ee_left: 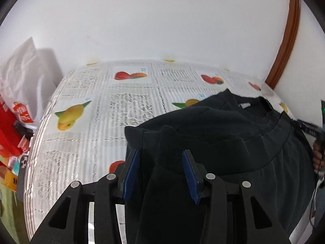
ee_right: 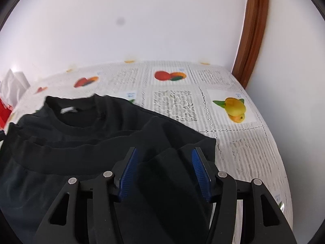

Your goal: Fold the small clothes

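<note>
Both jaws stood apart: left hand-held gripper (ee_left: 160, 174) and right hand-held gripper (ee_right: 164, 172) straddling the black garment's (ee_right: 91, 134) near corners on the fruit-print surface (ee_right: 233, 142); unpinched, the fold risked springing back.

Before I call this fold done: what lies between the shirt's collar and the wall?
Only bare fruit-print tablecloth. In the right wrist view nothing stands between the black shirt collar and the white wall; the left wrist view shows the same.
</note>
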Action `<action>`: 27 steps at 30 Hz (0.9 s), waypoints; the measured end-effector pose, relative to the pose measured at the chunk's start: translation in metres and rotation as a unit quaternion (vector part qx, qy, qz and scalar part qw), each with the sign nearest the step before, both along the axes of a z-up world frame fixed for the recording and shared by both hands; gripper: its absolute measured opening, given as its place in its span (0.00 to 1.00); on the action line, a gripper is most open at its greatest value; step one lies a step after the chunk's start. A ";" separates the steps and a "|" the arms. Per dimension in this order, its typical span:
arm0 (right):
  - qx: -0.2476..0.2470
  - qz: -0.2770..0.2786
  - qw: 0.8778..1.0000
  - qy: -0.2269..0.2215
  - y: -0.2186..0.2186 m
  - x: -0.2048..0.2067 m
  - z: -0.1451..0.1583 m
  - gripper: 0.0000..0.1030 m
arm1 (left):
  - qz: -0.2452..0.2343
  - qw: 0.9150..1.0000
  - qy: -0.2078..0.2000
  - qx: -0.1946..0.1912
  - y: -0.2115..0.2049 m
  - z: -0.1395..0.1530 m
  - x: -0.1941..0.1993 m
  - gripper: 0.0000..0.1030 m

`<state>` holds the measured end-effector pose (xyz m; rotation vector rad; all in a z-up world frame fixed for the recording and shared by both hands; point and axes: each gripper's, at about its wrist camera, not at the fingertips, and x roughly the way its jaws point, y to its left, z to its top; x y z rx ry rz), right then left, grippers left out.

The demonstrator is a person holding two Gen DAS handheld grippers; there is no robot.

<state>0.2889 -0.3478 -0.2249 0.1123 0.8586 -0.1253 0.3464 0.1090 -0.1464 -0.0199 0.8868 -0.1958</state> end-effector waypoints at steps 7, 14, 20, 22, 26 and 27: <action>0.026 0.007 1.000 0.012 -0.005 0.018 -0.018 0.41 | -0.017 0.999 0.010 0.040 -0.015 -0.011 0.004 0.20; 0.020 0.026 0.999 -0.020 0.004 0.003 -0.004 0.13 | 0.006 0.999 -0.027 0.044 -0.020 0.007 -0.010 0.08; 0.053 0.026 0.994 -0.092 -0.015 -0.022 0.034 0.12 | 0.027 0.997 -0.070 0.031 -0.024 0.040 0.003 0.08; 0.032 0.017 0.997 -0.075 -0.016 -0.014 0.028 0.12 | 0.036 0.997 -0.054 0.039 -0.029 0.031 0.018 0.08; 0.025 -0.005 1.000 -0.008 -0.022 0.006 -0.009 0.12 | 0.046 0.997 -0.015 0.055 -0.036 0.004 0.034 0.08; 0.028 -0.005 1.000 0.003 -0.023 0.008 -0.018 0.12 | 0.052 0.997 -0.006 0.063 -0.037 -0.002 0.036 0.08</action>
